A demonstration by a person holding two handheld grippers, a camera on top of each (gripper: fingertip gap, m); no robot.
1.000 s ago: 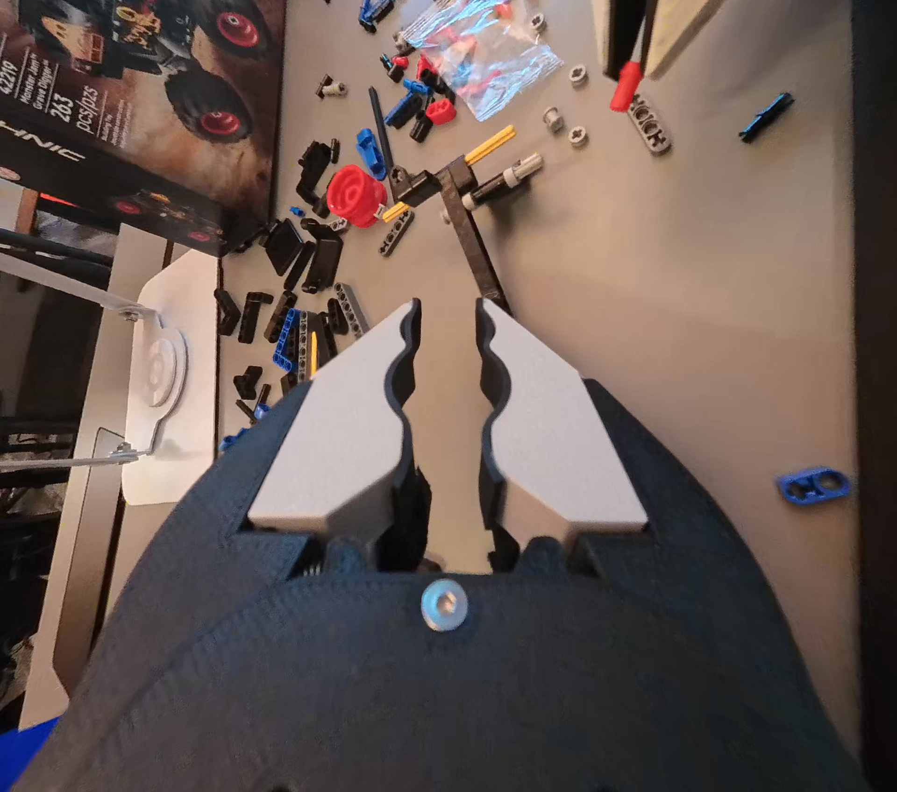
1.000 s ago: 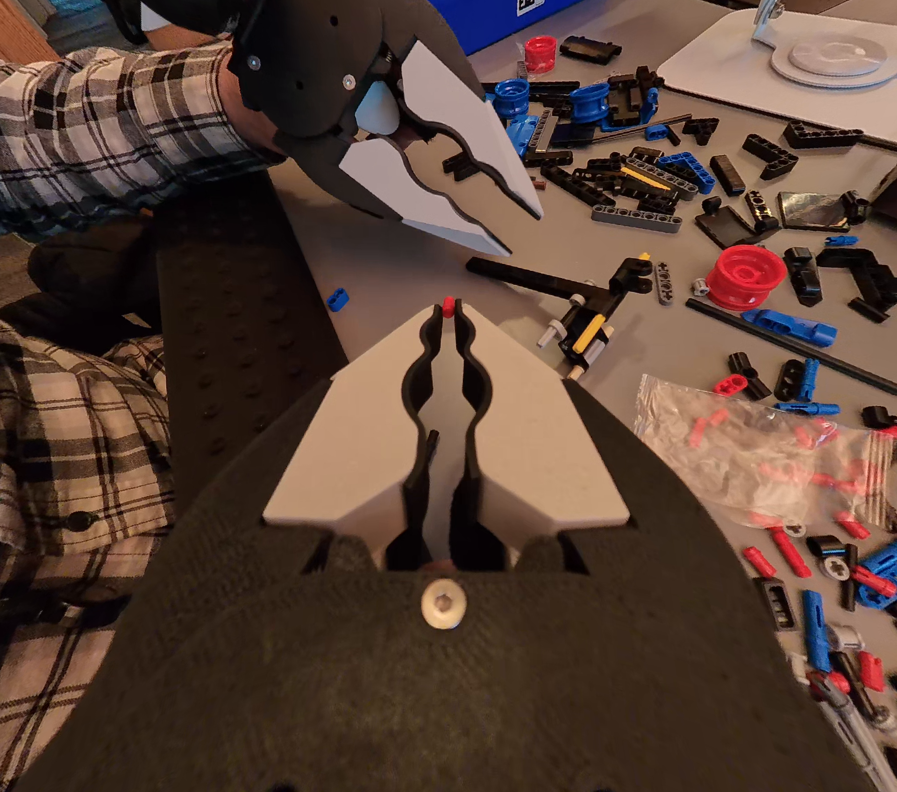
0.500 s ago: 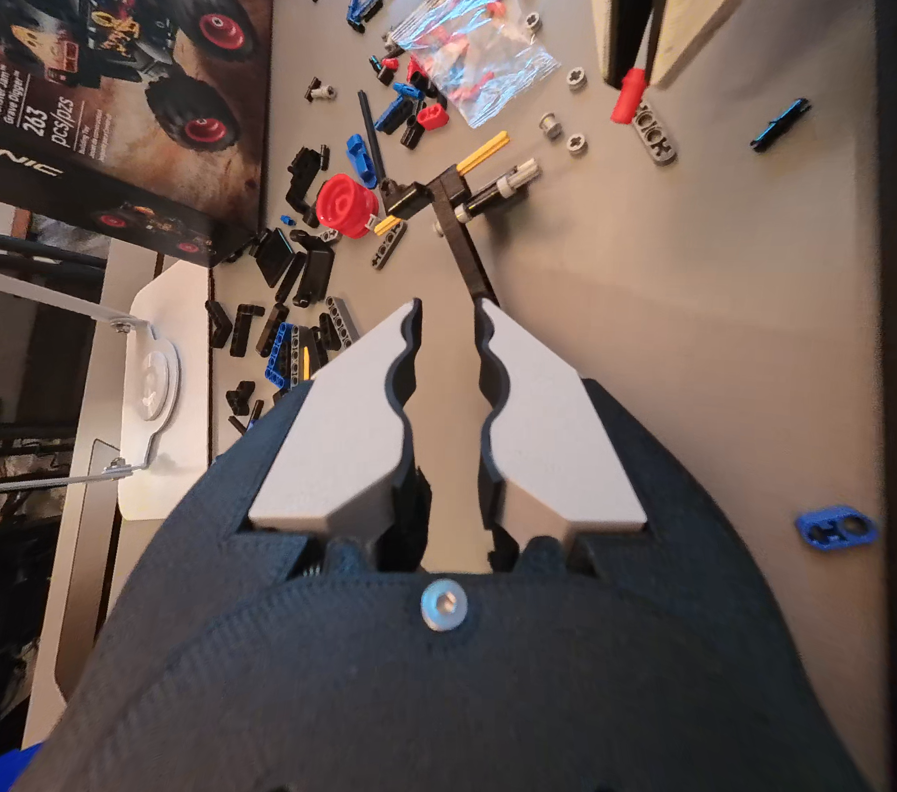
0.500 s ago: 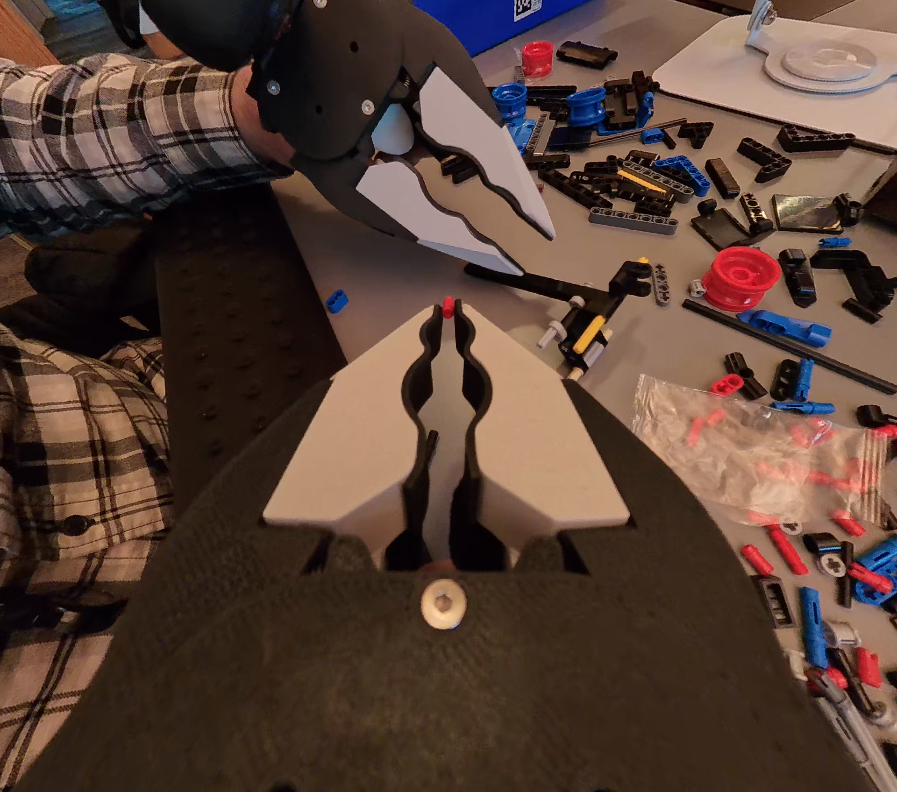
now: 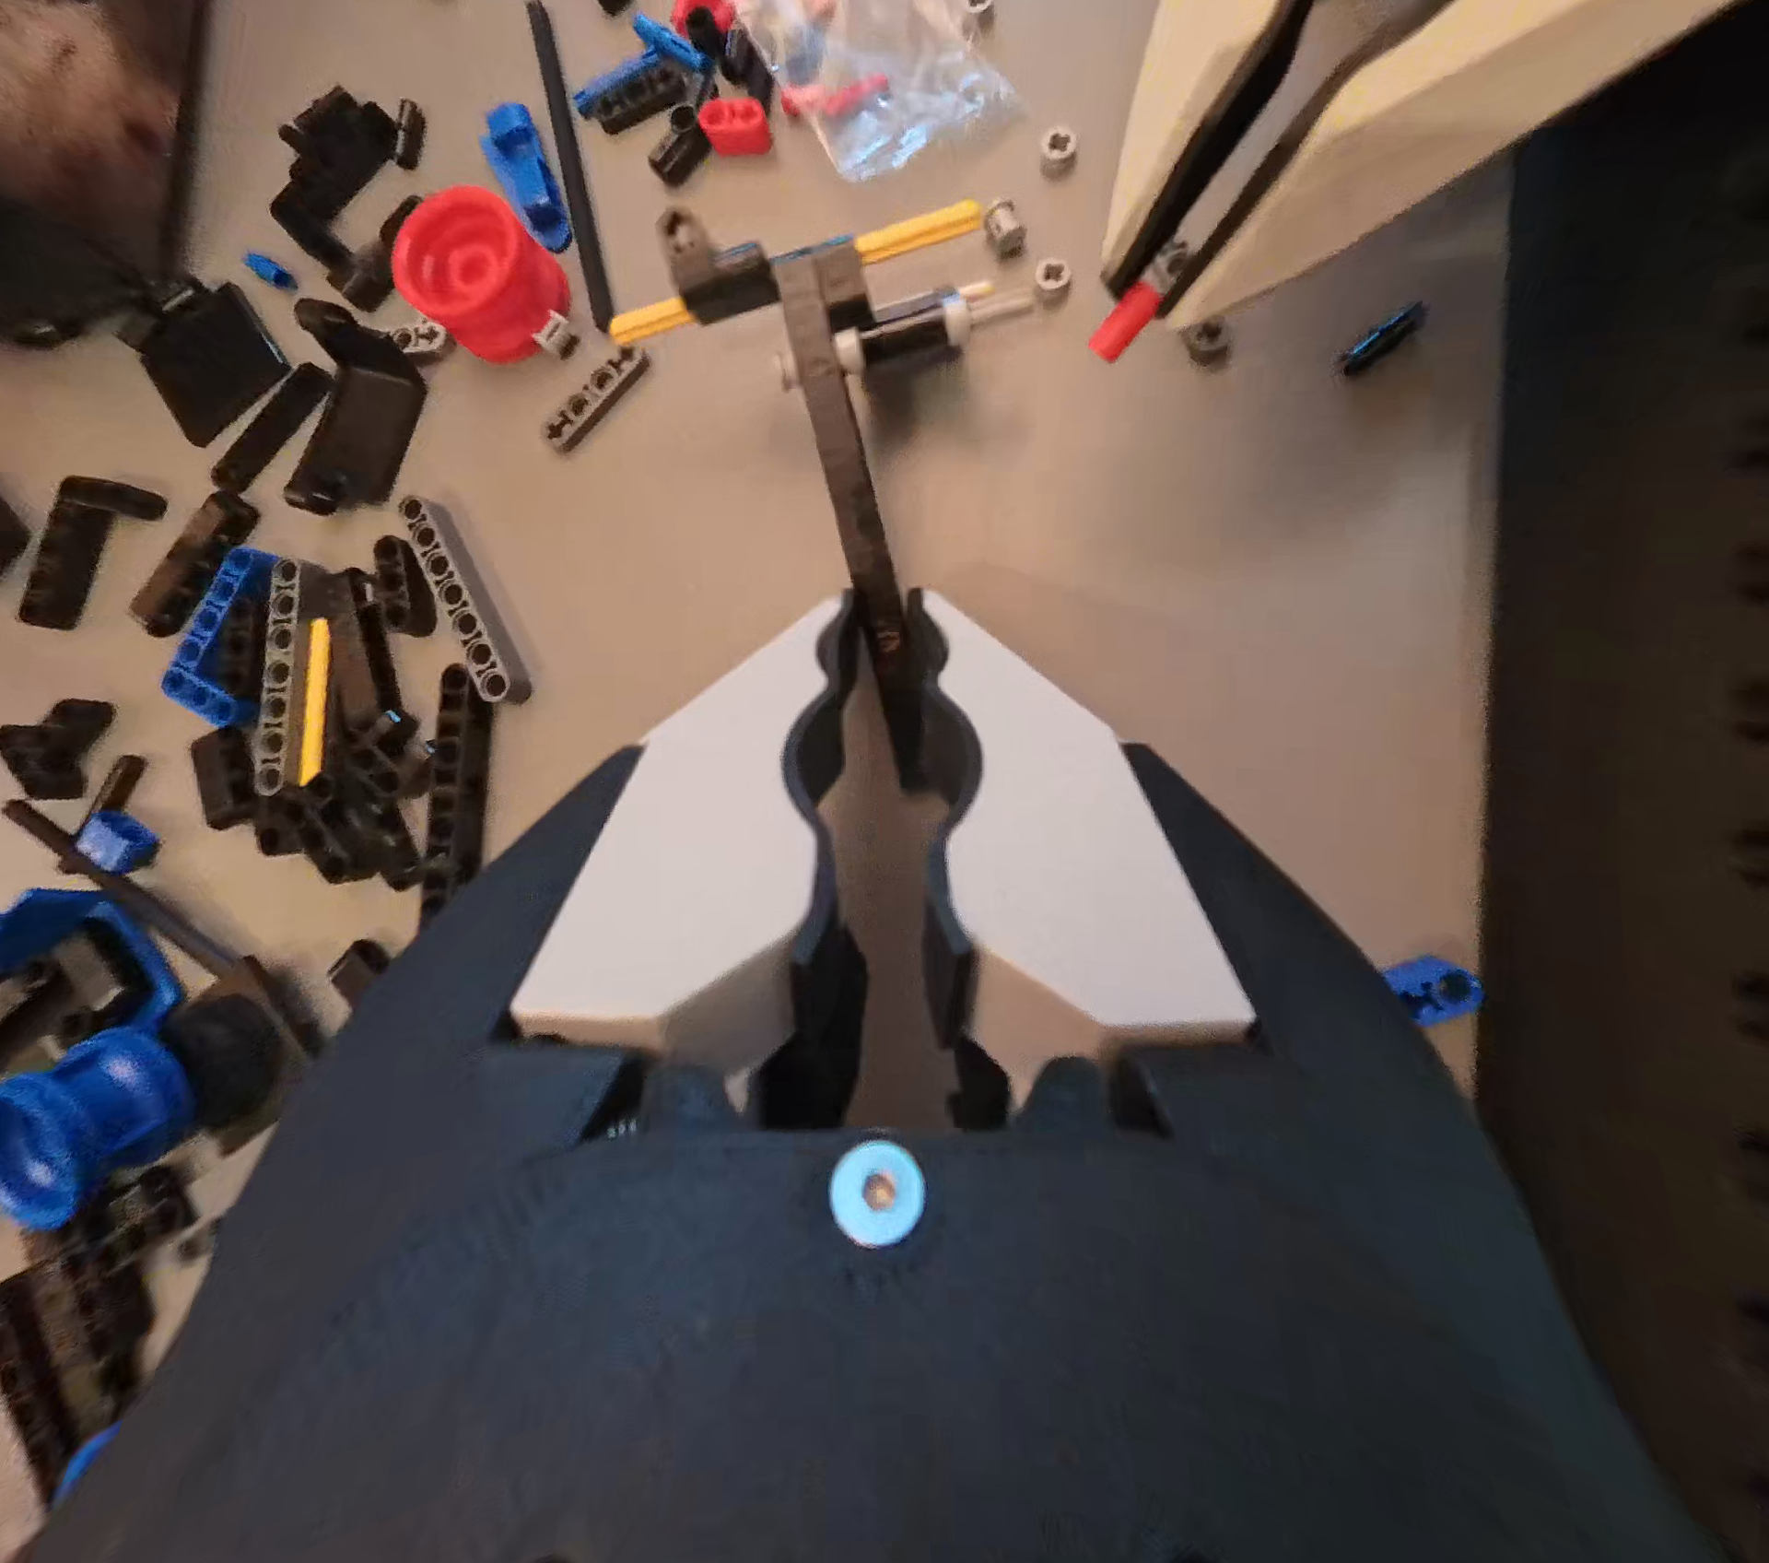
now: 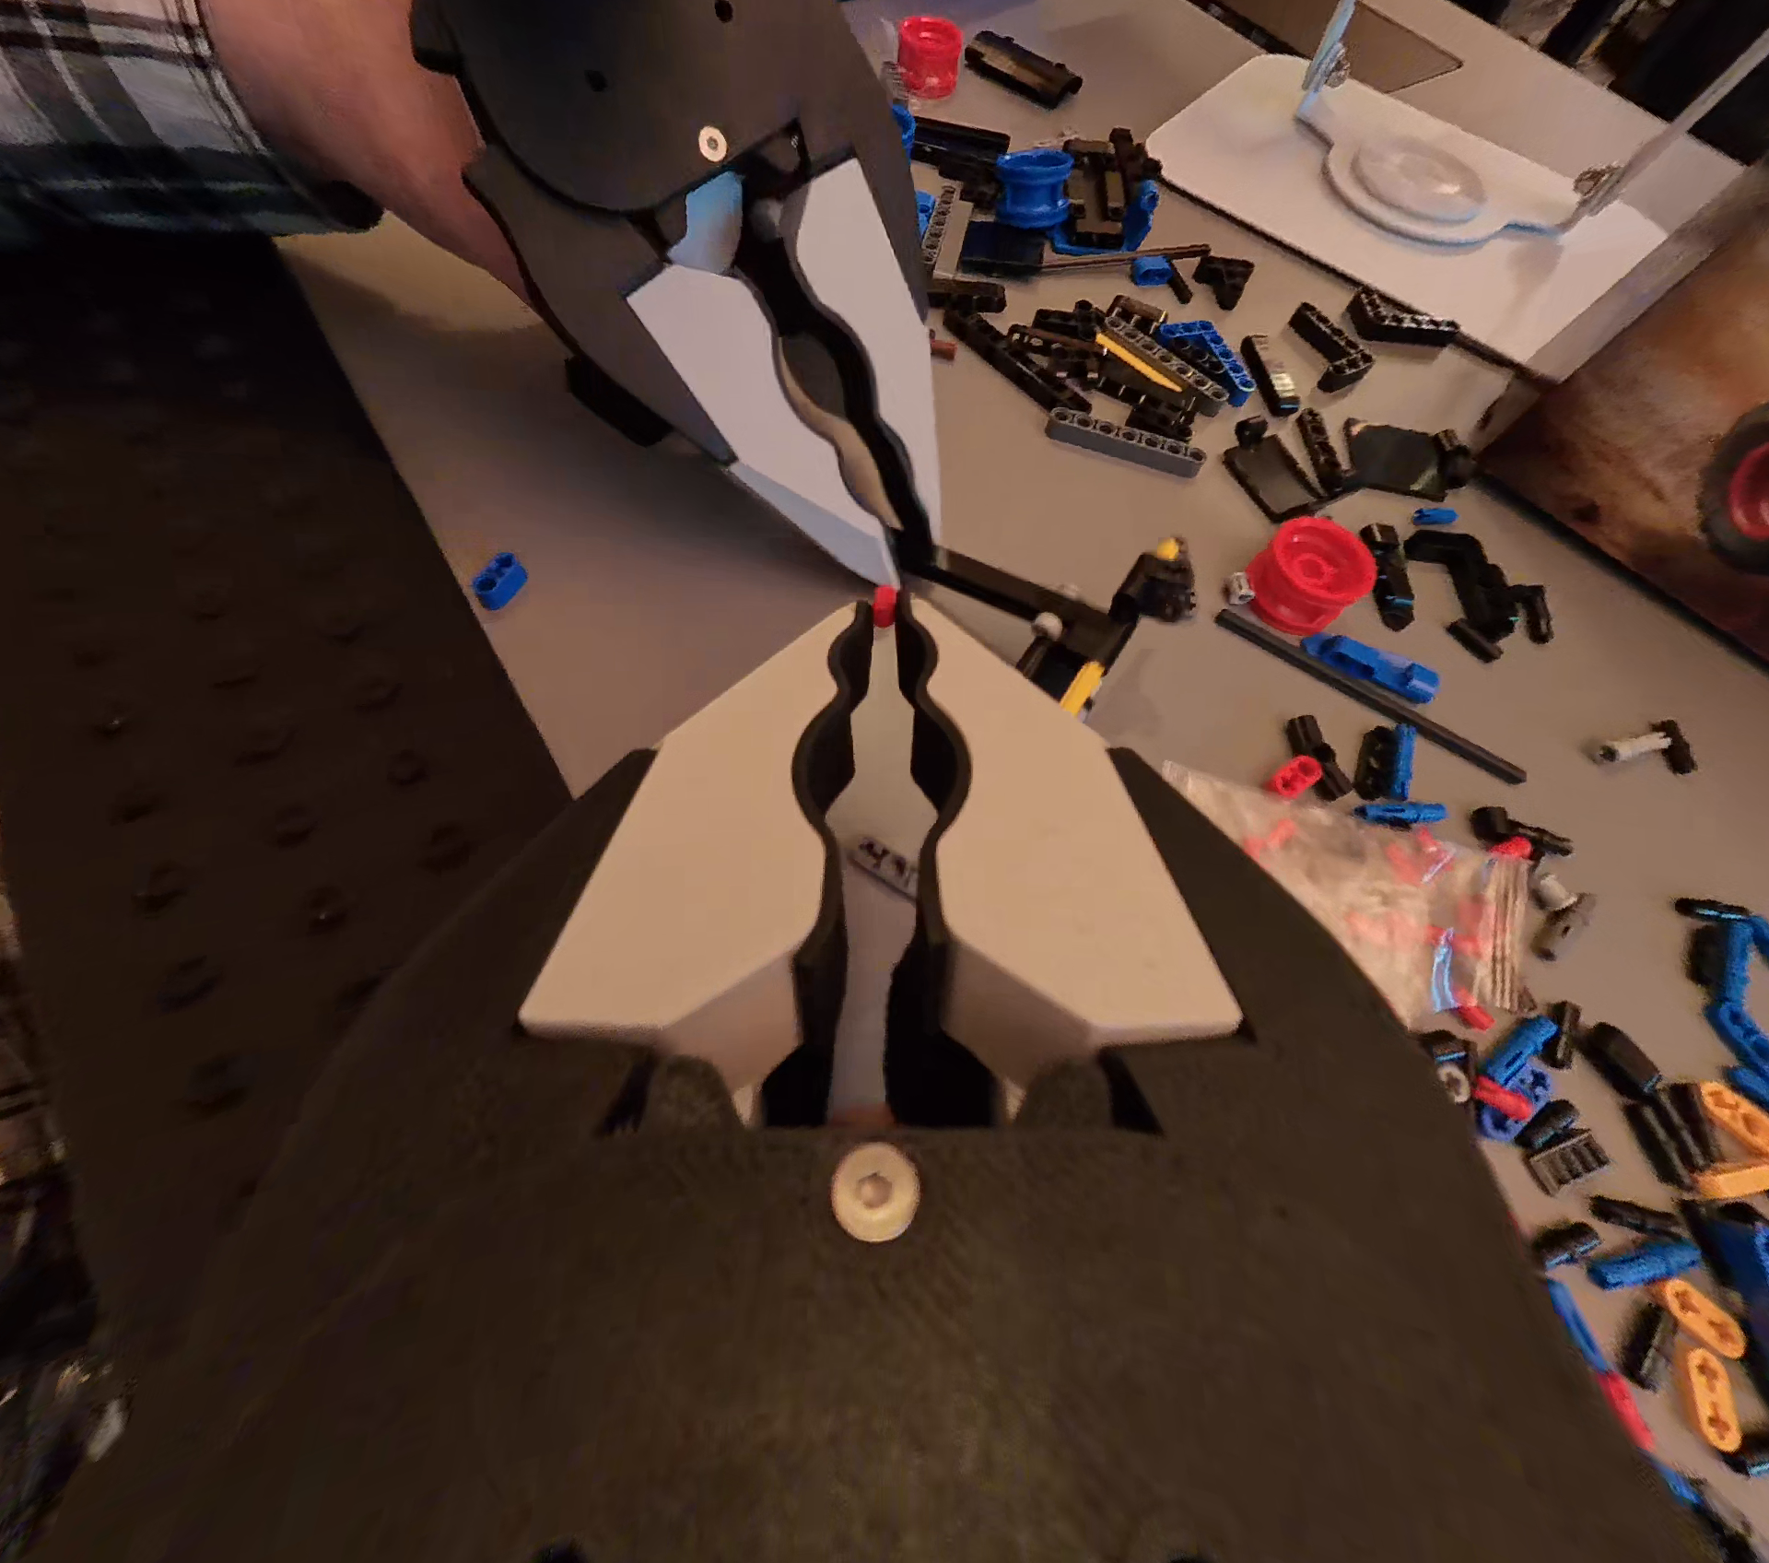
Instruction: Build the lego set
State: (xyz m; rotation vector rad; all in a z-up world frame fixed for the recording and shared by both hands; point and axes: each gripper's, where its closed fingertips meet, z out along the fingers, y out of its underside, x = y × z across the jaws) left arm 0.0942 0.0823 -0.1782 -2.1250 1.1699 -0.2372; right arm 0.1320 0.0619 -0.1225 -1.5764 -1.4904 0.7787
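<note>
Grey bench, loose parts spread left and far.
Left tongs clamped on near end of black beam assembly, likely to steady it.
Beam long axis runs near-to-far; yellow axle crosses far end.
Right tongs nipping red pin, tip aimed at beam, probably for insertion.

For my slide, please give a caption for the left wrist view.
Left gripper shut on the black beam of the partial assembly; right gripper brings a red pin.
</note>
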